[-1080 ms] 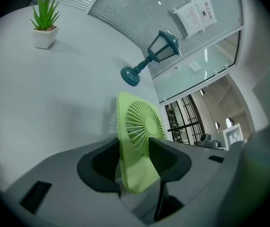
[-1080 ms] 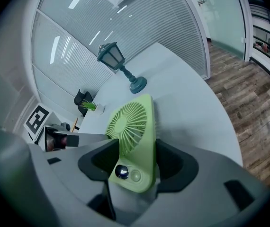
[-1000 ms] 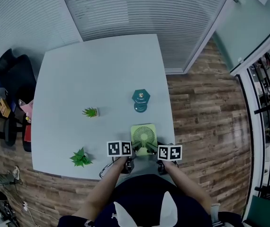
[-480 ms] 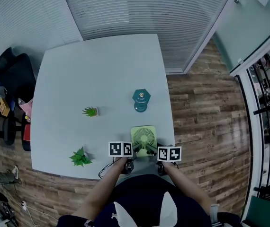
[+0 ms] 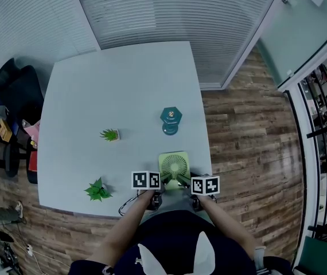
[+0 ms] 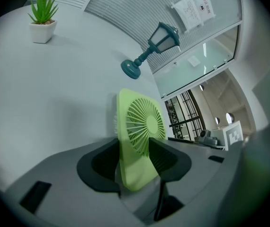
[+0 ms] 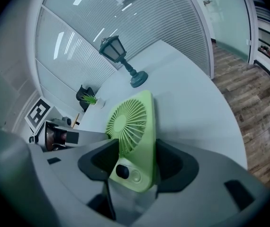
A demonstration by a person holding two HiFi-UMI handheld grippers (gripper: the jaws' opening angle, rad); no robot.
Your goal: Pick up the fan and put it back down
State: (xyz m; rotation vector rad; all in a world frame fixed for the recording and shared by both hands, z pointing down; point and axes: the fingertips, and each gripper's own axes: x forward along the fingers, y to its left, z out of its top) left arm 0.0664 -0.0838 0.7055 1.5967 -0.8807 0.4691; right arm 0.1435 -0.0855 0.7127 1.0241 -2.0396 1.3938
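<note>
Near right edge of pale-grey table (image 5: 94, 96) | square lime-green plastic fan (image 5: 174, 166), round slatted grille | left gripper (image 6: 135, 157) and right gripper (image 7: 137, 167) clamp its base

An office: blind-covered glass partitions (image 5: 169, 10), white meeting table (image 5: 117, 79), black chair (image 5: 17, 93).

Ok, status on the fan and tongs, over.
Left tongs shut on fan, right tongs too. Fan upright, near edge of table. Lamp beyond, clear of it.

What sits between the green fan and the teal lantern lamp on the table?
Nothing: bare table between green fan and teal lantern lamp, clearest in the head view.
</note>
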